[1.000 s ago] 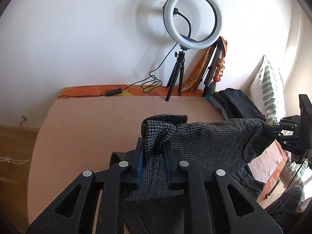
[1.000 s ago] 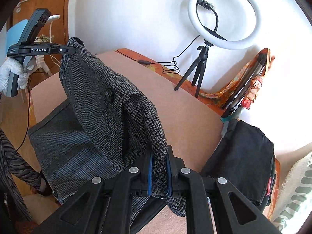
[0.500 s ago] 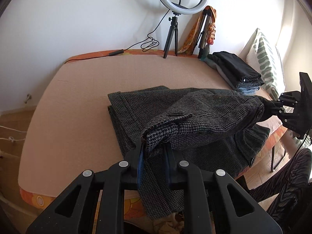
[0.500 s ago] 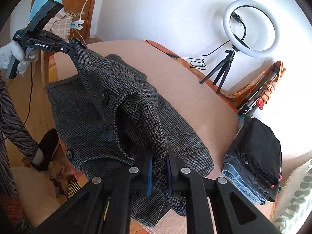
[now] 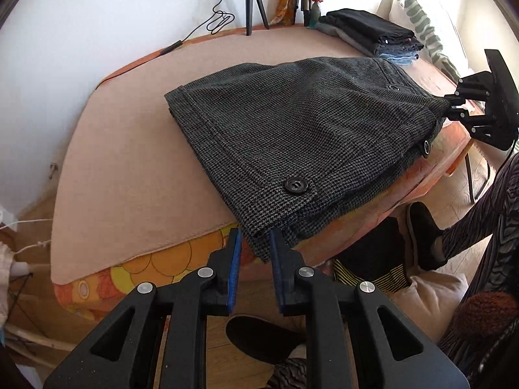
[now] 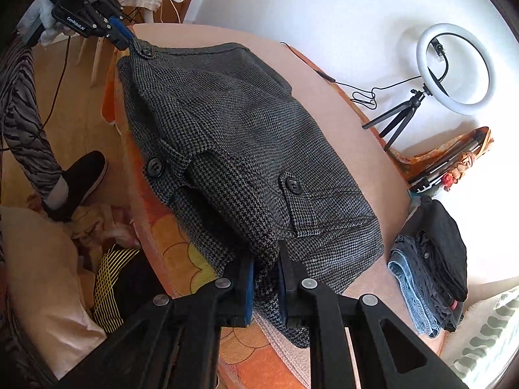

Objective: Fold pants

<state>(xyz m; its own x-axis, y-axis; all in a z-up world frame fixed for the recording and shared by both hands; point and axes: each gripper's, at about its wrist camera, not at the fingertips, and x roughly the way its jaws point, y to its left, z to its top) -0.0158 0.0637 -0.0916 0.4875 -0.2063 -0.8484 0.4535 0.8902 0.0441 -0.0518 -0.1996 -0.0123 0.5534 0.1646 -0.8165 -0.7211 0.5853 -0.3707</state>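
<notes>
The dark grey houndstooth pants point(image 5: 308, 136) lie folded over on the tan bed point(image 5: 129, 149), their waistband end hanging past the near edge. My left gripper point(image 5: 254, 256) has its blue pads parted around a waistband corner, with a gap on both sides. My right gripper point(image 6: 264, 278) is shut on the opposite waistband corner of the pants point(image 6: 233, 142). The right gripper also shows in the left wrist view point(image 5: 454, 107), pinching the cloth. The left gripper shows far off in the right wrist view point(image 6: 129, 40).
A stack of folded dark clothes and jeans point(image 6: 431, 259) sits at the bed's far end, also in the left wrist view point(image 5: 373, 32). A ring light on a tripod point(image 6: 454, 71) and its cable stand by the wall. The person's legs and shoes point(image 5: 454, 233) are below the bed edge.
Both grippers drew the raised waistband down and back over the bed, so the pants now lie folded flat. The left gripper's jaws have opened on the cloth.
</notes>
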